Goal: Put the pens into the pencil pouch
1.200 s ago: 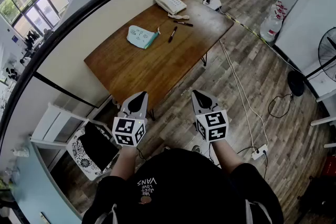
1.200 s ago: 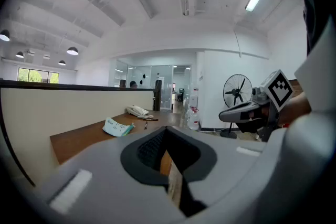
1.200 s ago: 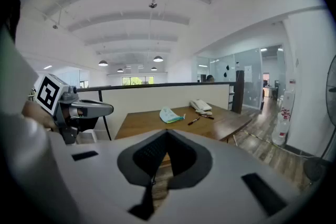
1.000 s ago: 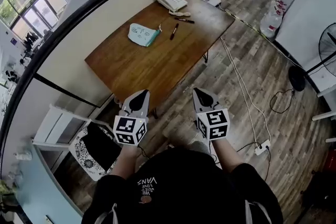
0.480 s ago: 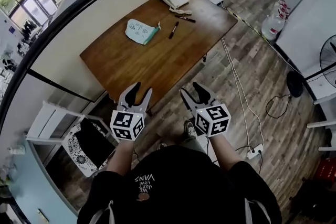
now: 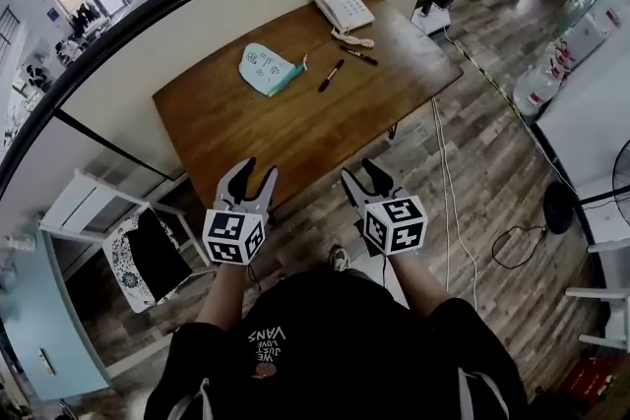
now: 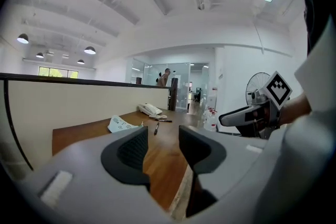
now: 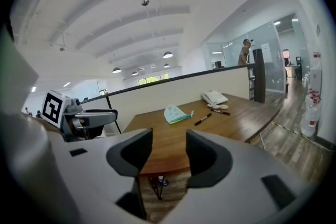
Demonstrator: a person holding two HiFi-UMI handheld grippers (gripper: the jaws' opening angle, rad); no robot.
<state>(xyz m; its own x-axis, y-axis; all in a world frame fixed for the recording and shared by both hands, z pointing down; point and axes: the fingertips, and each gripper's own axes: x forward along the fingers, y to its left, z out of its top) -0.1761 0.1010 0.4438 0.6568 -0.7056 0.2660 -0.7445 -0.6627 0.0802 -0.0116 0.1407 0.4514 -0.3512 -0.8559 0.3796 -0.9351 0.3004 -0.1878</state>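
Note:
A light blue pencil pouch (image 6: 266, 71) lies on the far part of the brown wooden table (image 6: 246, 128). A black pen (image 6: 331, 75) lies just right of it, and a second pen (image 6: 358, 55) lies beside the telephone. Both grippers hang short of the table's near edge, far from these things. My left gripper (image 6: 254, 180) is open and empty; its jaws have just opened. My right gripper (image 6: 362, 177) is also open, its jaws having just spread wider, with nothing between them. The right gripper view shows the pouch (image 8: 176, 114) and the pen (image 8: 203, 119) ahead; the left gripper view shows the pouch (image 7: 122, 124).
A white telephone (image 6: 343, 8) sits at the table's far right corner. A cream partition (image 6: 197, 25) runs behind the table. A chair with a patterned cushion (image 6: 138, 256) stands at the left, below the table. Cables (image 6: 448, 202) trail over the wood floor on the right.
Both grippers went from shut to open. They moved forward towards the table's near edge, and the head view shifted so that the table sits closer.

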